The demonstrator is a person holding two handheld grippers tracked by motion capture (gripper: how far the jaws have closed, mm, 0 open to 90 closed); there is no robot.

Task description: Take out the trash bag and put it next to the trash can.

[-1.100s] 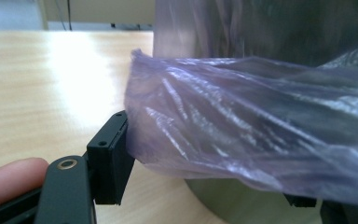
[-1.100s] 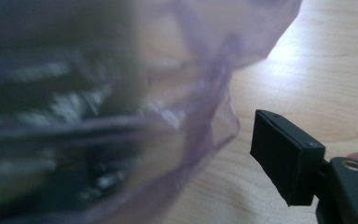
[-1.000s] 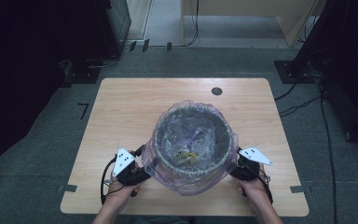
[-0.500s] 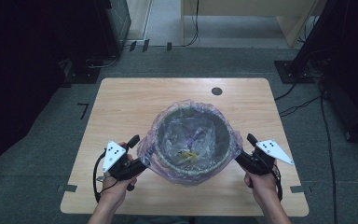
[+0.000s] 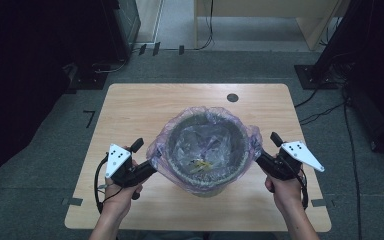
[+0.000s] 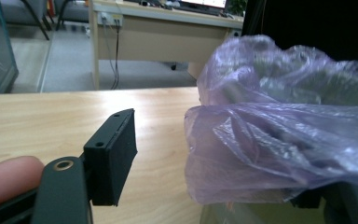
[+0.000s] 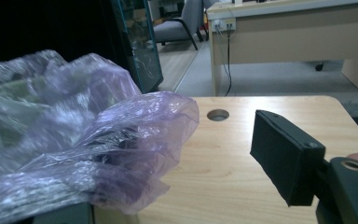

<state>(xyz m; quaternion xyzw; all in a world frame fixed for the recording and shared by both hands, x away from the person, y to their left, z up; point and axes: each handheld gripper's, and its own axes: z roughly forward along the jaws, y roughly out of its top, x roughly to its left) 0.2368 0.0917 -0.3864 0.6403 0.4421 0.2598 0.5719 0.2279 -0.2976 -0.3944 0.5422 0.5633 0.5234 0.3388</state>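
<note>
A round grey bin (image 5: 206, 177) stands on the wooden table (image 5: 145, 107), lined with a thin purple bag (image 5: 205, 116) whose edge folds over the rim. Yellowish scraps (image 5: 200, 164) lie at the bottom. My left gripper (image 5: 145, 158) is open at the bin's left side, and my right gripper (image 5: 267, 149) is open at its right side. In the left gripper view the bag's fold (image 6: 279, 149) hangs over the right-hand jaw, while the other jaw stands free. In the right gripper view the bag (image 7: 121, 144) drapes over the left-hand jaw.
A round cable hole (image 5: 232, 97) sits in the table's far edge area. Bare wood (image 5: 130, 215) runs along the front, either side of the bin. Dark equipment stands (image 5: 330, 60) and cables (image 5: 325, 115) lie on the floor beyond the table.
The bin has dropped lower and now looks smaller. Both grippers have pulled outward from its sides, and their jaws have spread apart.
</note>
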